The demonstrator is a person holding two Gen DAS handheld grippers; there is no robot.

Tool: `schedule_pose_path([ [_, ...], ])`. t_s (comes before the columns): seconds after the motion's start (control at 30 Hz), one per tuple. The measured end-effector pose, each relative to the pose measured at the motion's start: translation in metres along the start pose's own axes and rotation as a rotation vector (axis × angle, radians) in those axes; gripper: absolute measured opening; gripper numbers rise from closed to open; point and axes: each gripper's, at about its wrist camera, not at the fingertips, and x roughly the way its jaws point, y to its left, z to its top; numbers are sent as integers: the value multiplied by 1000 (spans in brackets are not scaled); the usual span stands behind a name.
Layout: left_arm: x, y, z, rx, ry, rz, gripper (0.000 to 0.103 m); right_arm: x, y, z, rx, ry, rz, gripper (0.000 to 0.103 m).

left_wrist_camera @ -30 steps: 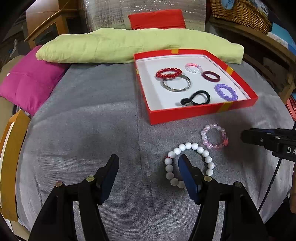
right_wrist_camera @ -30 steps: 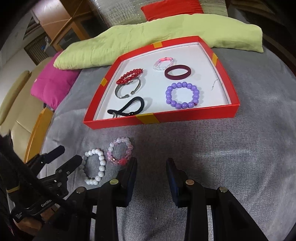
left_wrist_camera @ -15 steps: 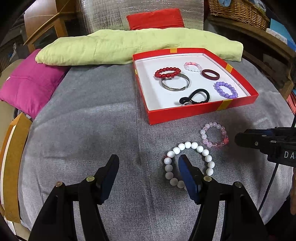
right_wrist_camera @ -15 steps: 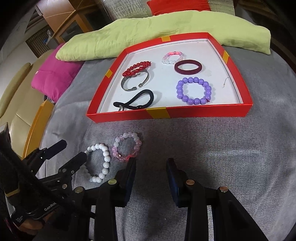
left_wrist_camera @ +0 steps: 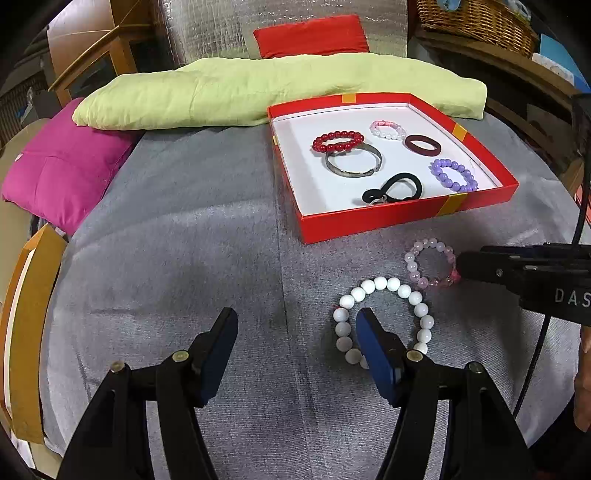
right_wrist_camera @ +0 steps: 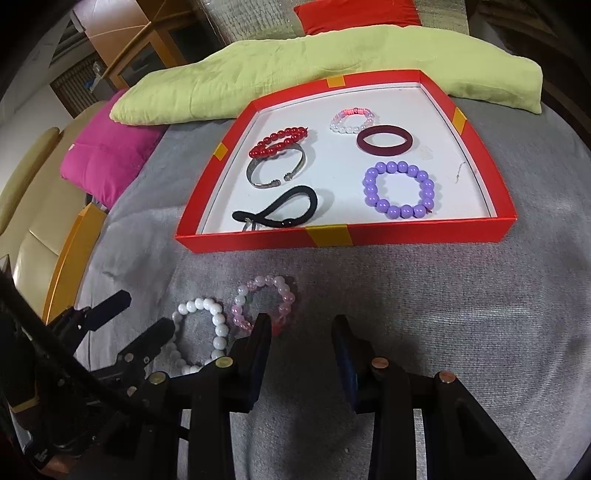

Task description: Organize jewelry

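Grey cloth spread wide, red box at its far right. Inside: purple beads, silver bangle, black tie. Left gripper low at near edge, spread wide, empty, one finger inside white bracelet. Right gripper likewise parted, empty, finger against pink bracelet. Wicker basket visible from left wrist only.

- Left wrist camera: low over the grey worktop, facing the red tray.
- Right wrist camera: close beside it, same heading.
- Shared: red tray, both loose bracelets.
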Motion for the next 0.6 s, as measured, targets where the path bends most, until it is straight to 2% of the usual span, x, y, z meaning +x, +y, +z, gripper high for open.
schedule_pose_path([
  [0.27, 1, 3, 1, -6, 15, -1, 68, 12, 14, 4, -48, -25, -43, 35],
  [0.43, 3, 3, 0, -6, 22, -20, 68, 12, 15, 3, -101, -48, -115, 9],
  [0.6, 2, 0, 2, -9, 20, -48, 68, 4, -3, 5, -62, -47, -115, 8],
])
